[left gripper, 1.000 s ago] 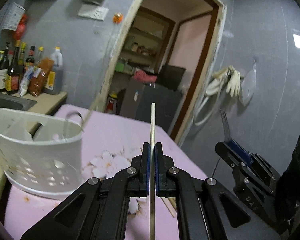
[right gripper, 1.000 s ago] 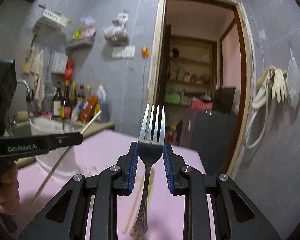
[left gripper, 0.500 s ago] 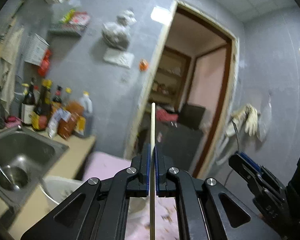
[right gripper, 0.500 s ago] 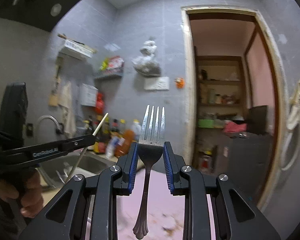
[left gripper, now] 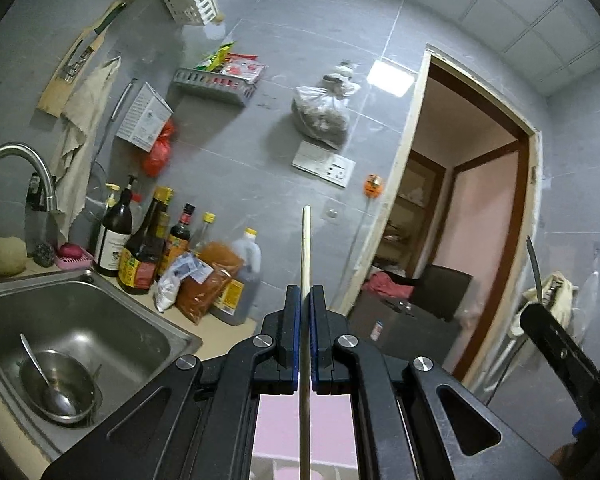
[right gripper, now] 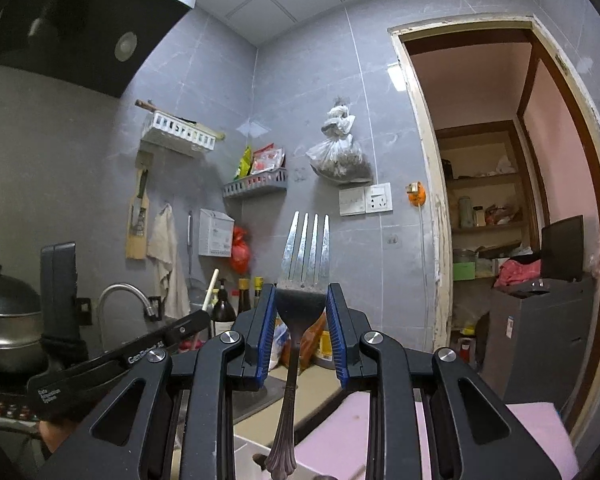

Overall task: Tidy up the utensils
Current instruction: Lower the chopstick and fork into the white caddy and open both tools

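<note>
Left gripper (left gripper: 305,322) pinches a thin, light, stiff wooden chopstick (left gripper: 305,248) mid-shaft, likely to pivot or slip, while right gripper (right gripper: 300,320) clamps a rigid, slick metal fork (right gripper: 305,256) at its neck, both held upright in air above the pink table (right gripper: 536,420).

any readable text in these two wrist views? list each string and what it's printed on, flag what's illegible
"GenRobot.AI" (only partly clear): white print on the left gripper arm, right wrist view.
Second white print lower on that arm: too blurred to read.
Bottles by the sink: labels too small to read.
White box on the wall: print illegible.
Snack packets in the wall rack: no legible words.
Sticker on the dark cabinet: illegible.
</note>
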Motion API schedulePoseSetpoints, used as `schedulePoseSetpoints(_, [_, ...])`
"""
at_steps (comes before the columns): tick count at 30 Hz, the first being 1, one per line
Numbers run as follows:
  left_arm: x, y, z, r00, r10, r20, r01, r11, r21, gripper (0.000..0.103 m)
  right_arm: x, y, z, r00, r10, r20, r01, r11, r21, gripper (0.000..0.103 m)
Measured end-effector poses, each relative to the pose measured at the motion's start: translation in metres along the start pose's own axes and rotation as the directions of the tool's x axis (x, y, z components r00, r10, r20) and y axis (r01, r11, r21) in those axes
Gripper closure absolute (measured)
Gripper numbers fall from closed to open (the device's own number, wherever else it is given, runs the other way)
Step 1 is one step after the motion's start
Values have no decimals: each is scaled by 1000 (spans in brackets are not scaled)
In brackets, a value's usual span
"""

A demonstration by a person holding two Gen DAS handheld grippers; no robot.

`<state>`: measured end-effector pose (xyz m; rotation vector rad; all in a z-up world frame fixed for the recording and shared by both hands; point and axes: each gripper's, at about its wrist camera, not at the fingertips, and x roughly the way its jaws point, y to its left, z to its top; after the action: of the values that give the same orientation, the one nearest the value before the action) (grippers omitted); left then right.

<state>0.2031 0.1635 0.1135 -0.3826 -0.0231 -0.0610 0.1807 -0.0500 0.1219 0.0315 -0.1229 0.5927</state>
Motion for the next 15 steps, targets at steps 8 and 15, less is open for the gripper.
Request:
schedulePoseSetpoints(8, [19, 15, -23, 998, 62, 11, -62, 998, -2, 101, 26, -8, -36, 999, -13, -43, 14, 1000, 20, 81])
schedulePoseSetpoints(15, [25, 23, -40, 994, 113, 14, -113, 994, -16, 101, 35, -8, -57, 996, -27, -82, 27, 1000, -4, 81])
